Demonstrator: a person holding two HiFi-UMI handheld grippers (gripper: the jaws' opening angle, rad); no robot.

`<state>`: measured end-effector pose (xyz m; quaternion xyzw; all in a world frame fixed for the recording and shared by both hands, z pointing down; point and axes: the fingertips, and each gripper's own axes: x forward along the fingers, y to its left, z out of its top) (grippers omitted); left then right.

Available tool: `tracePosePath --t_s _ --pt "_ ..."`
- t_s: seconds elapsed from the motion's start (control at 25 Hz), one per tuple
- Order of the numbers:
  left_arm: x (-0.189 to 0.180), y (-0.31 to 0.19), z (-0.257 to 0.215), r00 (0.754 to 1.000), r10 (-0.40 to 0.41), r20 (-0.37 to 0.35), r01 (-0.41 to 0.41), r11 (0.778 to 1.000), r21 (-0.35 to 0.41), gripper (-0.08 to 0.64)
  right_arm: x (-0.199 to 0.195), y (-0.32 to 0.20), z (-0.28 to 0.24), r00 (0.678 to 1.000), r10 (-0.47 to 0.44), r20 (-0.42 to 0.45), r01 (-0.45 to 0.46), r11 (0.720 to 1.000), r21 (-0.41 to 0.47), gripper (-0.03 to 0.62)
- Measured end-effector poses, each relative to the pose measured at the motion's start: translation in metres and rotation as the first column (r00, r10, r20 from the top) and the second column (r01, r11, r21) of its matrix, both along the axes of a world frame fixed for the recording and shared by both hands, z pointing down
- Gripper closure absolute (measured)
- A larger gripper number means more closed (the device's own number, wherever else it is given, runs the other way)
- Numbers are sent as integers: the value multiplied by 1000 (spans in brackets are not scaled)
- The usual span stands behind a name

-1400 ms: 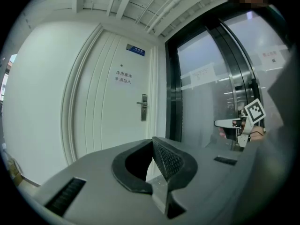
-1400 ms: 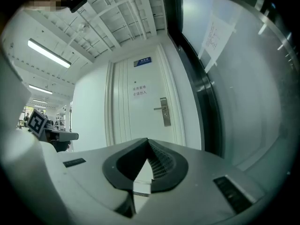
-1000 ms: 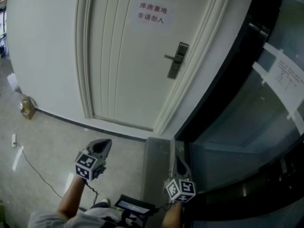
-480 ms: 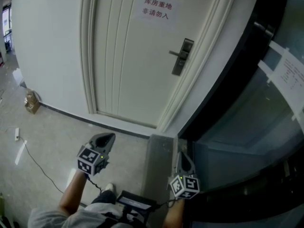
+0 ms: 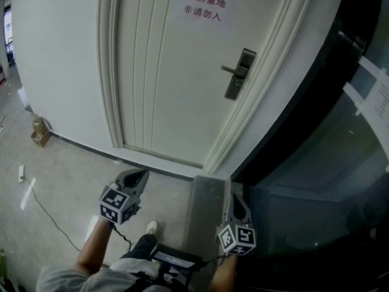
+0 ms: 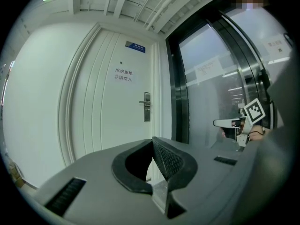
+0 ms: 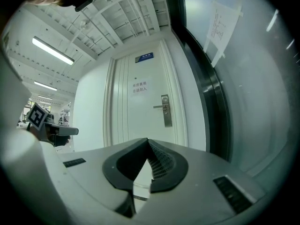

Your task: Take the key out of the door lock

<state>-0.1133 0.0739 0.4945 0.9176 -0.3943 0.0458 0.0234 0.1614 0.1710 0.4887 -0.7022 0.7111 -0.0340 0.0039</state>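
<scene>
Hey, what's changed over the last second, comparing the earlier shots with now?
The person's shoe has stepped forward toward the door, and the door handle now sits further right in the head view. Nothing was taken hold of or let go. The left gripper and right gripper stay low, shut and empty, well short of the handle.

Office or warehouse corridor: white storeroom door (image 5: 176, 72) bearing a paper sign (image 5: 205, 8), glass partition (image 5: 328, 163), ceiling strip lights (image 7: 52, 50).
</scene>
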Motion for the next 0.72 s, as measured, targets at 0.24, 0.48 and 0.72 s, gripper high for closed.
tracePosePath --t_s 0.24,0.48,0.72 --pt "21 -72 -5 1000 22 -5 -22 1000 -11 552 12 -69 -6 1000 7 10 -7 1000 -14 592" --pt "46 -149 -19 999 52 -6 -52 999 -8 552 30 -140 -19 1000 29 5 -29 1000 -10 592" --pt "60 -220 -18 998 61 -4 -61 998 0 552 43 -207 -20 999 35 7 -35 999 4 592"
